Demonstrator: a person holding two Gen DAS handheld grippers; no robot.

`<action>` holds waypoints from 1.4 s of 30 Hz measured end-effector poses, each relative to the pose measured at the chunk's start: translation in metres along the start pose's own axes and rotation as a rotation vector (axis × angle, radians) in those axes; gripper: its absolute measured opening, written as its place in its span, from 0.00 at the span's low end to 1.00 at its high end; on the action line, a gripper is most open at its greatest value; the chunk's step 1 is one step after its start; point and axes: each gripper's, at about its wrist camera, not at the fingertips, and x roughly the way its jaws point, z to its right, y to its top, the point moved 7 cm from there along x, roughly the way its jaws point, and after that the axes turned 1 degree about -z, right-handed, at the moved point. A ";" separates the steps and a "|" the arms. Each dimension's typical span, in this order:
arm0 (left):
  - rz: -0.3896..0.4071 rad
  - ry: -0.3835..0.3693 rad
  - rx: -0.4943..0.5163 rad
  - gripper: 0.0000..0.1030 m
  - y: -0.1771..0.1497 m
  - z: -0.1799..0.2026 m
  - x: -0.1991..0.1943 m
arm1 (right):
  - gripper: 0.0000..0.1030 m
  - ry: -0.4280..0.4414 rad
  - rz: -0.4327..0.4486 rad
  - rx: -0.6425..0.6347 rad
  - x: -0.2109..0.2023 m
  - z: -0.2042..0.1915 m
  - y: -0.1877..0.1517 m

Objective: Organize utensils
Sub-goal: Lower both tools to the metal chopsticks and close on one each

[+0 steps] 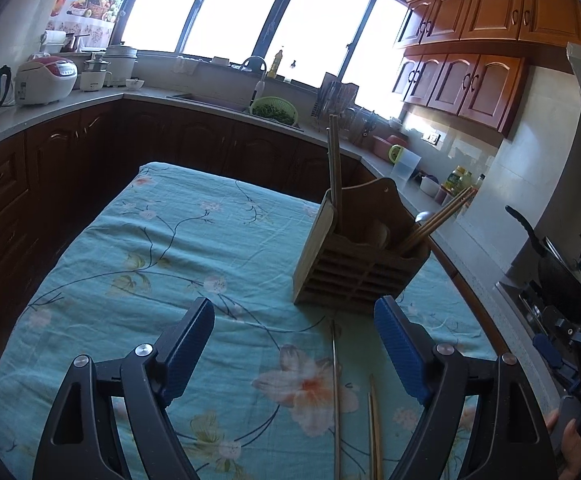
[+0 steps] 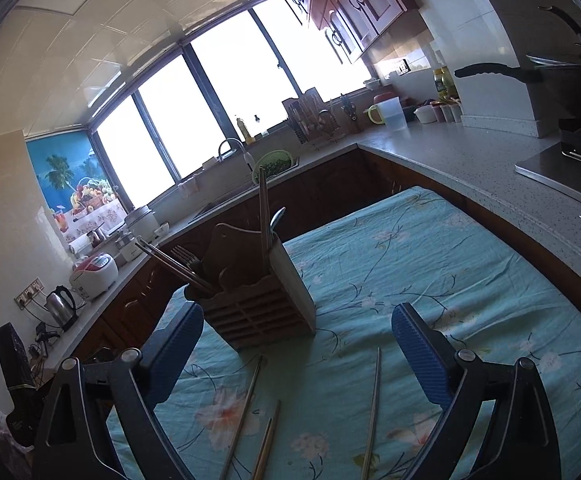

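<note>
Left gripper [image 1: 294, 344]: jaws spread wide, nothing between the blue pads, hanging over the floral teal tablecloth [image 1: 138, 264].

Wooden utensil holder [image 1: 360, 268] stands upright on the cloth just ahead of the left gripper, slightly toward its right finger. One pair of chopsticks [image 1: 333, 168] stands near-vertical in its left compartment; a second pair [image 1: 436, 222] leans out to the right. A spoon bowl shows beside the leaning pair.

Loose on the cloth, below and between the left fingers: a metal chopstick [image 1: 335, 392] and a wooden pair [image 1: 374, 432], both lying lengthwise toward the holder, apart from it.

Right gripper [image 2: 297, 354]: released, pads wide apart, empty. Same holder just ahead, nearer its left finger; a fork [image 2: 186, 258] sticks up in it. Three loose sticks lie on the cloth between the fingers; one [image 2: 372, 408] lies nearer the right finger.

Right gripper also visible at the right edge of the left view.
</note>
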 end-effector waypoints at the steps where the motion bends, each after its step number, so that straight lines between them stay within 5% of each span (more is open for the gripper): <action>1: -0.010 0.003 0.007 0.80 -0.005 0.000 -0.002 | 0.94 -0.009 -0.008 -0.007 -0.001 0.002 -0.006; 11: -0.103 0.037 0.049 0.80 -0.030 0.002 -0.005 | 0.94 -0.081 -0.102 -0.051 0.000 0.019 -0.055; 27: -0.194 0.052 0.131 0.78 -0.041 0.013 0.017 | 0.91 -0.130 -0.178 -0.117 0.024 0.023 -0.067; 35: -0.262 0.054 0.155 0.75 -0.038 0.024 0.053 | 0.63 -0.171 -0.260 -0.132 0.059 0.035 -0.066; 42: -0.330 0.017 0.176 0.62 -0.031 0.042 0.104 | 0.50 -0.193 -0.329 -0.140 0.093 0.047 -0.068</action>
